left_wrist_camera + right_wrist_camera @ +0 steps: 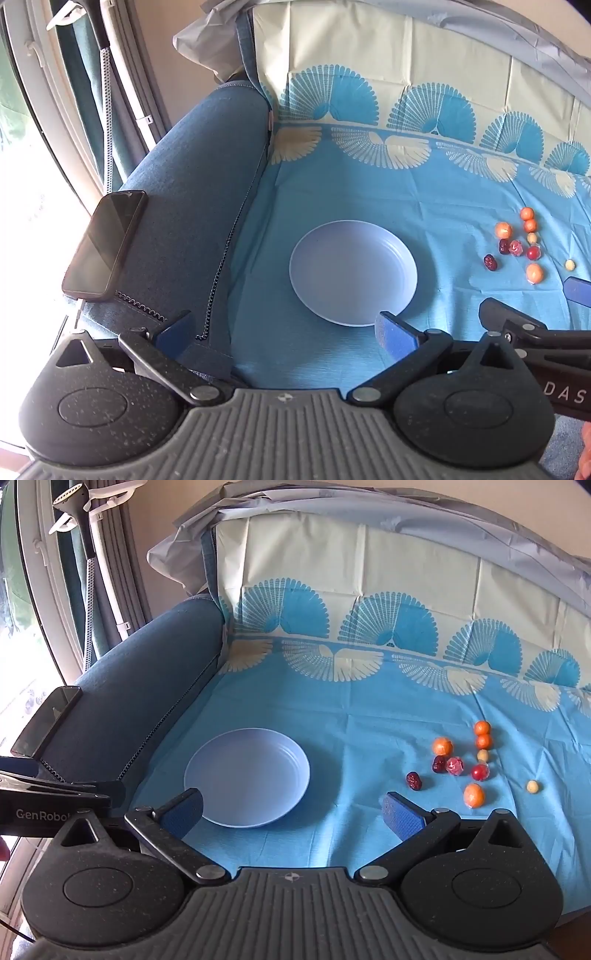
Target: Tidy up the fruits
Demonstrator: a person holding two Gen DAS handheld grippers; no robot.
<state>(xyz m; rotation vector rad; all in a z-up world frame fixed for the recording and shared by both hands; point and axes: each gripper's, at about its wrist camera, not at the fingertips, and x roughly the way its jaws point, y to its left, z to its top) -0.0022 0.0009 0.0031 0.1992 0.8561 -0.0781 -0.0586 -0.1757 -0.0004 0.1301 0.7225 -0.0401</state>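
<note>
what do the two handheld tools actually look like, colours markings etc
Both look alike. The left tool and right tool each have a grey ribbed body with a small crosshair mark, two round speckled black housings, black linkage arms with silver pivot pins, and blue textured finger pads. Seen from the side, the right tool shows white "DAS" lettering and the left shows "GenRobot". No cables or sleeves are visible.
</note>
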